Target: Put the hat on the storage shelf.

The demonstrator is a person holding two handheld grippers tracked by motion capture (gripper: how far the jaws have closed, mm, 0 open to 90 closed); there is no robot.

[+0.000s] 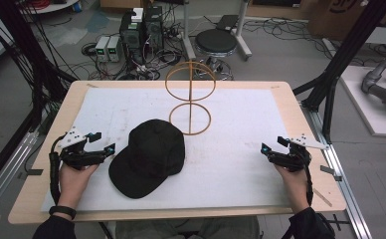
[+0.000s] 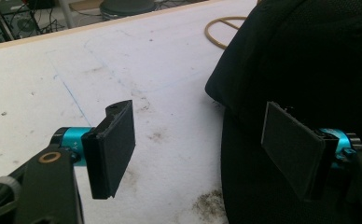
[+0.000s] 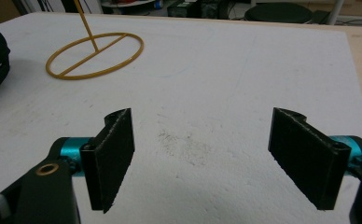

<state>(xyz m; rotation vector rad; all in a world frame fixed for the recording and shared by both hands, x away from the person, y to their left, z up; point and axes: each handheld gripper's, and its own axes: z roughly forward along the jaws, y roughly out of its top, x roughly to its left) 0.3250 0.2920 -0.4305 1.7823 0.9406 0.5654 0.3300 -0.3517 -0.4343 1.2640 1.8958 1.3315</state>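
Cap: black, lying on the white mat, left of centre, brim toward the person.
Stand: thin yellow-brown wire; flat ring base on mat just behind cap, upright rod, 2nd ring on top. Near but apart from cap.
L gripper: held at mat's left edge, tips just beside cap brim; high view can't settle contact.
L gripper view: jaws spread wide, nothing between. One pad over bare mat, other pad in front of cap fabric; touching or not, can't tell. Stand base ring shows in part behind the cap.
R gripper: at mat's right side, well apart from cap.
R gripper view: jaws wide, nothing held, over scuffed bare mat. Base ring w/ crossbar clear at upper left; cap edge at far left.
High view extra: table edge, stool, PC boxes and cables on floor.
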